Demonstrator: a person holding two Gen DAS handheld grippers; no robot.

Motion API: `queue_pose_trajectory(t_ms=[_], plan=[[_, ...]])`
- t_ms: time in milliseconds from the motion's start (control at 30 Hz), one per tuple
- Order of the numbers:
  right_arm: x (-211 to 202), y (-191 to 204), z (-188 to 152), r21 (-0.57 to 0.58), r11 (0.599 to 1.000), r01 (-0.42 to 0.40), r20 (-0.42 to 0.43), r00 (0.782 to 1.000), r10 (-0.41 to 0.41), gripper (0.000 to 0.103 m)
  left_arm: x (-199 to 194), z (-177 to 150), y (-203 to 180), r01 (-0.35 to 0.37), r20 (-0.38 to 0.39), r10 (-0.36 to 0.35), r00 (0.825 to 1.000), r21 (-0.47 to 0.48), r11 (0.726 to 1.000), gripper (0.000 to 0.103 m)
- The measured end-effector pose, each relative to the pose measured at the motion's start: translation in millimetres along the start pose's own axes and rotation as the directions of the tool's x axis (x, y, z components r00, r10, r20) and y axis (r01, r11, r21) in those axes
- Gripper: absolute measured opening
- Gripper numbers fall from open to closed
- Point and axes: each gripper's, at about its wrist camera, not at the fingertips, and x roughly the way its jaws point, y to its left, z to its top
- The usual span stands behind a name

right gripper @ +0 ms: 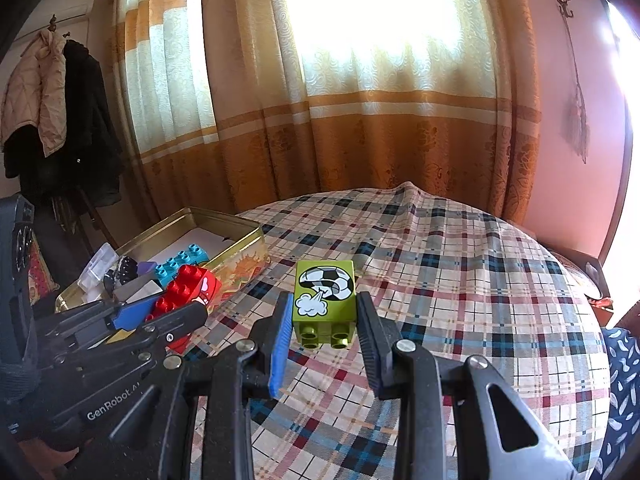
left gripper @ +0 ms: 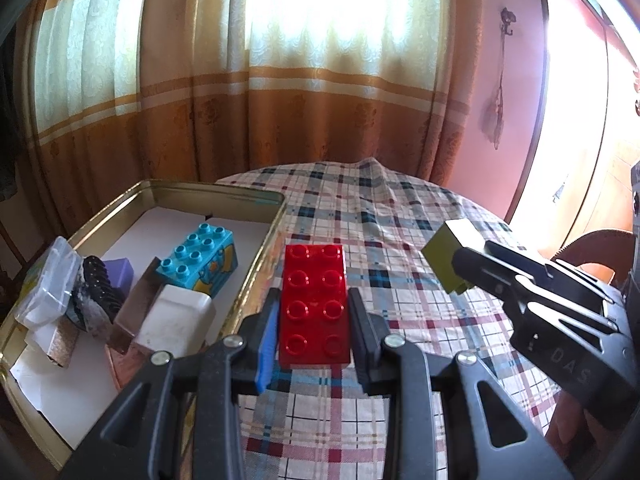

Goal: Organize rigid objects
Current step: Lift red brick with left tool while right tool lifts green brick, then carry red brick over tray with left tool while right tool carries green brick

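My left tool (left gripper: 314,312) clamped on red brick (left gripper: 315,304), long axis along fingers, held above bench (left gripper: 400,216). Gold tin (left gripper: 208,194) lies just left, nearer this hand. My right tool (right gripper: 325,312) grips green football brick (right gripper: 325,294), studs toward camera, farther from tin.

Red brick (left gripper: 315,304) studs-up; green football brick (right gripper: 325,300) tipped, studs toward camera.

1. The counter (right gripper: 460,280) is round and covered with a plaid cloth in white, red, blue and black.
2. The cloth rises in a fold at the far edge.
3. A gold tin box (left gripper: 224,192) sits on the left side, holding blocks and small items.
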Motion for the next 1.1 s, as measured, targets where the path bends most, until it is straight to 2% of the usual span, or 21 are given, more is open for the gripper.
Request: queue_pose_trajectory(t_ms=[1100], plan=[[-4.2,28.8,-4.2,-0.032,0.998,-0.052,0.003,0.999,0.052,0.034,-34.5,-1.1,18.6,-0.004,0.068,0.003,0.998,0.003,1.000,0.031]])
